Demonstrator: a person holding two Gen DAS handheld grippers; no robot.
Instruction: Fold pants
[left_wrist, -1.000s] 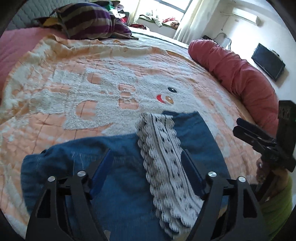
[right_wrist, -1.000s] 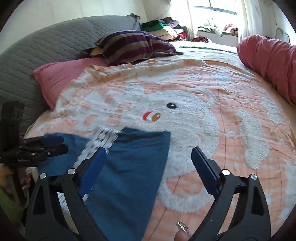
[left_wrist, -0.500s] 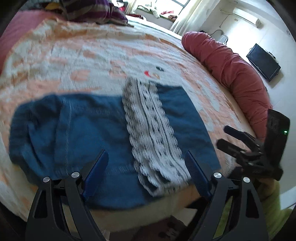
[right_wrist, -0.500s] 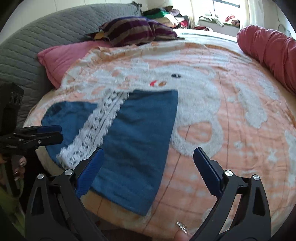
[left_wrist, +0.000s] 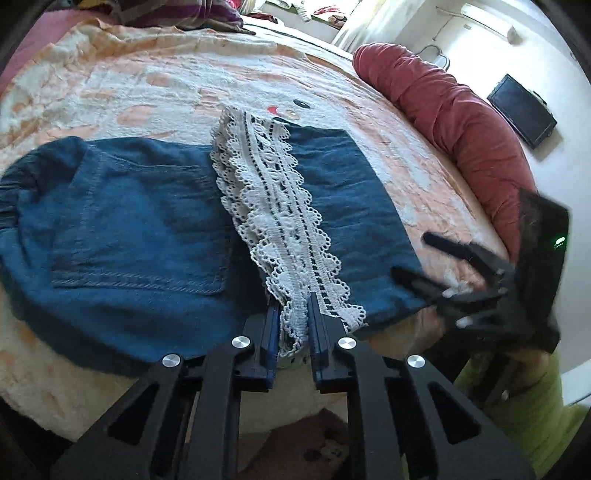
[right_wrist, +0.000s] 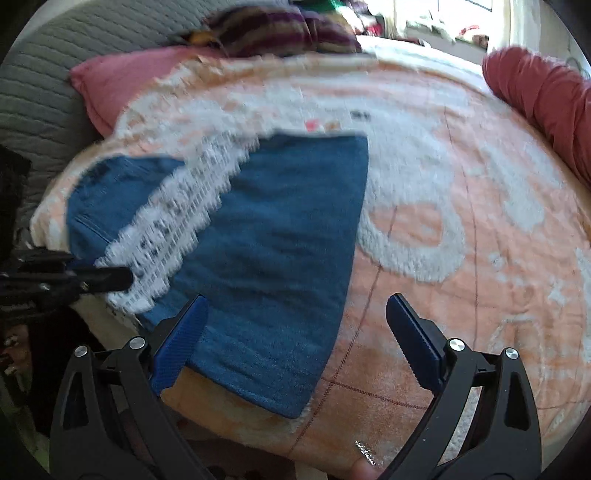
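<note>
The blue denim pants (left_wrist: 140, 221) lie flat at the near edge of the bed (left_wrist: 155, 88), on a peach blanket with a white bear. They are already folded over once, and the white lace hem (left_wrist: 273, 206) runs across the top.

The left tongs (left_wrist: 292, 325) are pinched together on the near end of the lace hem. The right tongs (right_wrist: 295, 332) are wide apart and hold nothing. They hover above the near corner of the folded blue leg (right_wrist: 280, 258).

What could go wrong? The left tongs seem to grip only the thin lace, though it is hard to see if any denim is caught too. If only lace is held, a pull could drag the lace up and leave the heavy denim behind, so the fold goes crooked. The lace could also slip out or snag.

The pants sit right at the bed's edge. A pull toward the person could slide them off.

The right tongs are not gripping yet. If one side lifts alone, the cloth will twist and bunch.
</note>
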